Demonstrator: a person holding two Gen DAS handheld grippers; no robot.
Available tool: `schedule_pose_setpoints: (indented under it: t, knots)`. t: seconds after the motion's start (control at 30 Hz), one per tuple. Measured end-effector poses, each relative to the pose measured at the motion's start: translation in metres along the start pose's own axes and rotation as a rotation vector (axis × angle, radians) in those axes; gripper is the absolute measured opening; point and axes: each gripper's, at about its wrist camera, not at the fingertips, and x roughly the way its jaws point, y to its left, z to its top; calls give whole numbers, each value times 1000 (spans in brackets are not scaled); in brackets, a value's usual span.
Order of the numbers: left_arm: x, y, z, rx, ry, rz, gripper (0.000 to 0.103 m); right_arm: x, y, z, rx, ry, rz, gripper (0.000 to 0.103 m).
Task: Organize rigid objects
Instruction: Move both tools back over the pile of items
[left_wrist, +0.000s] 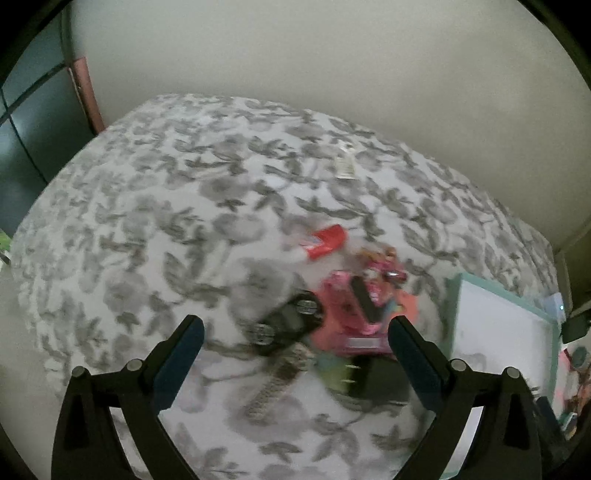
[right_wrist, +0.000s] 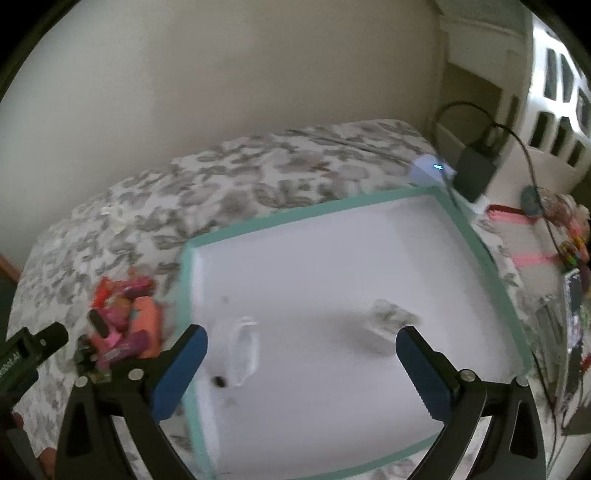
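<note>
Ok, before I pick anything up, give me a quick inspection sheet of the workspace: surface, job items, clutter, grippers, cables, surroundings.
Surface: bed with grey floral cover.
Job's things: toy pile beside the tray, pink toys, black toy car, red piece; teal-rimmed white tray holds a clear item and a small grey item, both blurred.
Clutter: paper tag on the cover; colourful items right of the tray.
Grippers: left gripper open above the pile; right gripper open over the tray; nothing between either's fingers.
Cables: black cable from a black adapter.
Surroundings: plain wall.
</note>
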Motion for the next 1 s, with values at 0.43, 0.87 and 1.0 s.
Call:
schedule_pose_setpoints:
  t: [0.43, 0.87, 1.0]
  knots:
    - [23, 57, 0, -134, 131, -6, 100, 4, 88, -16, -145, 57, 259, 103]
    - [75, 55, -21, -173, 320, -44, 99, 34, 112, -31, -174, 183, 333, 81]
    - [76, 56, -23, -183, 322, -63, 99, 41, 112, -34, -166, 207, 335, 76]
